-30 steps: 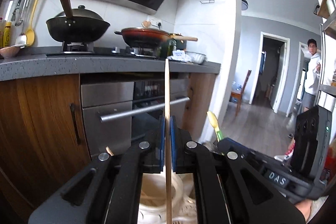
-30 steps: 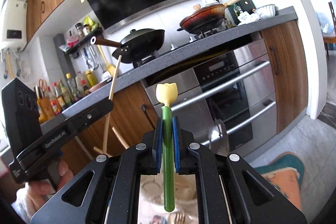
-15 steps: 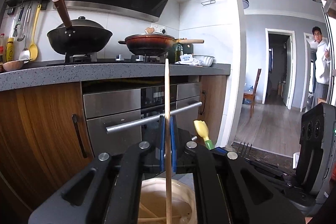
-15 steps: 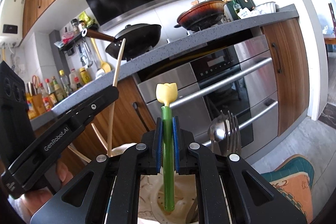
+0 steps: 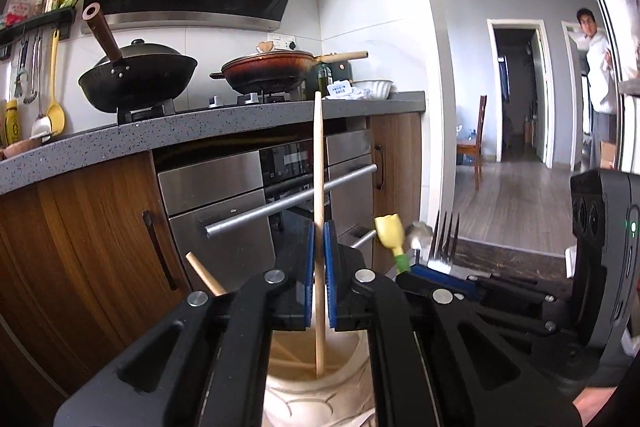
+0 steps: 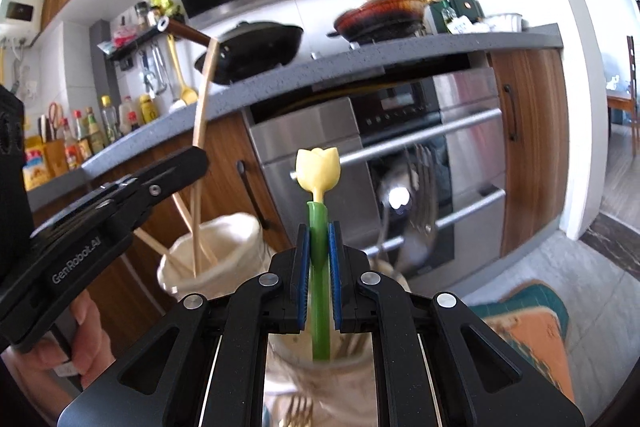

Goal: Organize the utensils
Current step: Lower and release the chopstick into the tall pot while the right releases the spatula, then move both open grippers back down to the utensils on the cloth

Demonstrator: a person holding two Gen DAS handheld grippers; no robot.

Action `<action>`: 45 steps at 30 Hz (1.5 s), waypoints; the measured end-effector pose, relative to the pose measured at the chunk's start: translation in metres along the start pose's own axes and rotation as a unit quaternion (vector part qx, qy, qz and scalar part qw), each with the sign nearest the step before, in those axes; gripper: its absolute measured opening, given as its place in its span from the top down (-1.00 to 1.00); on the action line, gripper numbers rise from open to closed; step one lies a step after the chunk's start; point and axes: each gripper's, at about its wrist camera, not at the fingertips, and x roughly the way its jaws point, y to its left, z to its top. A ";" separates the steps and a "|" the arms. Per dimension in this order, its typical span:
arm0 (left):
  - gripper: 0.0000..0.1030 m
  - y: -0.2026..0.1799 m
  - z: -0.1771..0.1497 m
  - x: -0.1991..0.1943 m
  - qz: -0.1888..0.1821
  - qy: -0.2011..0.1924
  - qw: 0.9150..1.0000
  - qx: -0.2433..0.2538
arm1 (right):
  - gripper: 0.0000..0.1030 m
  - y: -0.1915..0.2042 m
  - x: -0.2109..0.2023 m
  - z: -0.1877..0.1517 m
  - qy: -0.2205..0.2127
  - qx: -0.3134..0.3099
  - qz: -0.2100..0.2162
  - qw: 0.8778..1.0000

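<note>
My left gripper [image 5: 318, 239] is shut on a long wooden chopstick [image 5: 318, 163] held upright, its lower end inside a cream ceramic holder [image 5: 316, 383] just below the jaws. More chopsticks [image 5: 204, 273] lean in that holder. My right gripper [image 6: 318, 243] is shut on the green stem of a tulip-topped utensil [image 6: 318, 167], whose lower end reaches into a second cream holder [image 6: 320, 371]. A fork and spoon [image 6: 412, 187] stand blurred in that second holder. In the right wrist view the left gripper [image 6: 120, 199] and its chopstick holder [image 6: 216, 247] sit to the left.
Ahead runs a grey counter [image 5: 200, 131] with a black wok [image 5: 138, 75] and a red pan [image 5: 272, 71] over a steel oven [image 5: 256, 195]. A person [image 5: 596, 67] stands at the far right by a doorway. An orange and teal mat [image 6: 532, 331] lies on the floor.
Both grippers have sunk with their utensils. The chopstick's end and the green stem's end now reach down into their cream holders, which have come up into view.
</note>
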 end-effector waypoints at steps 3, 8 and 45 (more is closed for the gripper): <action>0.90 0.001 -0.006 -0.002 0.005 0.022 1.000 0.000 | 0.80 -0.002 -0.004 -0.007 0.010 0.009 -0.010 1.000; 0.90 0.001 -0.014 -0.006 0.015 0.042 0.999 0.010 | 0.80 -0.003 -0.005 -0.014 0.027 0.014 -0.010 0.999; -0.85 0.032 -0.062 -0.109 0.051 0.141 0.987 -0.058 | -0.90 0.020 -0.104 -0.044 0.073 -0.063 -0.081 0.992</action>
